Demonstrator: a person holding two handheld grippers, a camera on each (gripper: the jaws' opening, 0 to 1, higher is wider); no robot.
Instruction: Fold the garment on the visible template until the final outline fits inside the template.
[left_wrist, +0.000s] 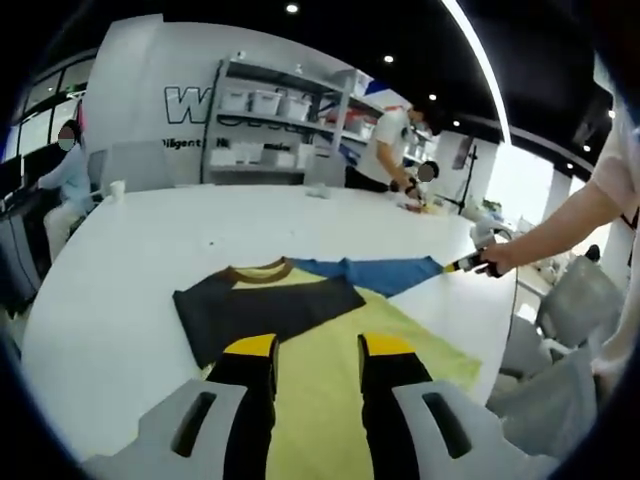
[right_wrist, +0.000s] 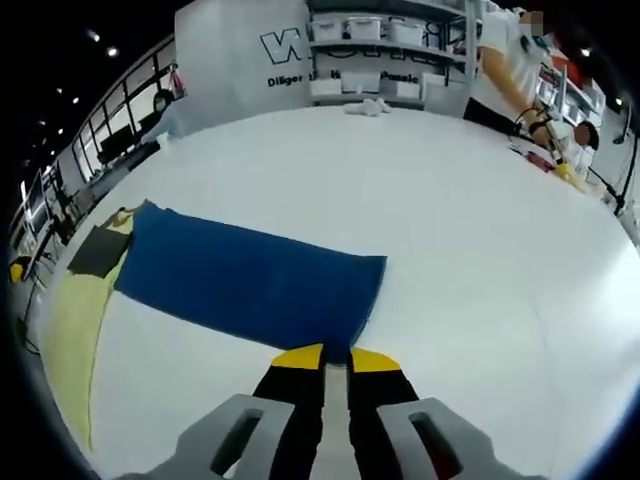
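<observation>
A T-shirt lies flat on the white table (left_wrist: 130, 290). It has a yellow body (left_wrist: 330, 350), a brown collar (left_wrist: 258, 271), a dark sleeve (left_wrist: 262, 308) folded across the chest, and a blue sleeve (left_wrist: 372, 274) stretched out to the right. My left gripper (left_wrist: 318, 348) hovers low over the yellow body, open, its yellow-tipped jaws wide apart. A person's hand (left_wrist: 497, 259) holds my right gripper (left_wrist: 468, 264) at the blue sleeve's end. In the right gripper view, that gripper (right_wrist: 336, 358) is shut on the cuff edge of the blue sleeve (right_wrist: 250, 280), with the yellow body (right_wrist: 75, 320) far left.
Beyond the shirt the table runs on, with a cup (left_wrist: 117, 188) and a small white item (left_wrist: 318, 190) near its far edge. A person (left_wrist: 385, 150) stands at the far side before shelves (left_wrist: 270, 110) of boxes. Another person (left_wrist: 68, 175) sits at the left. Grey chairs (left_wrist: 575, 300) stand at the right.
</observation>
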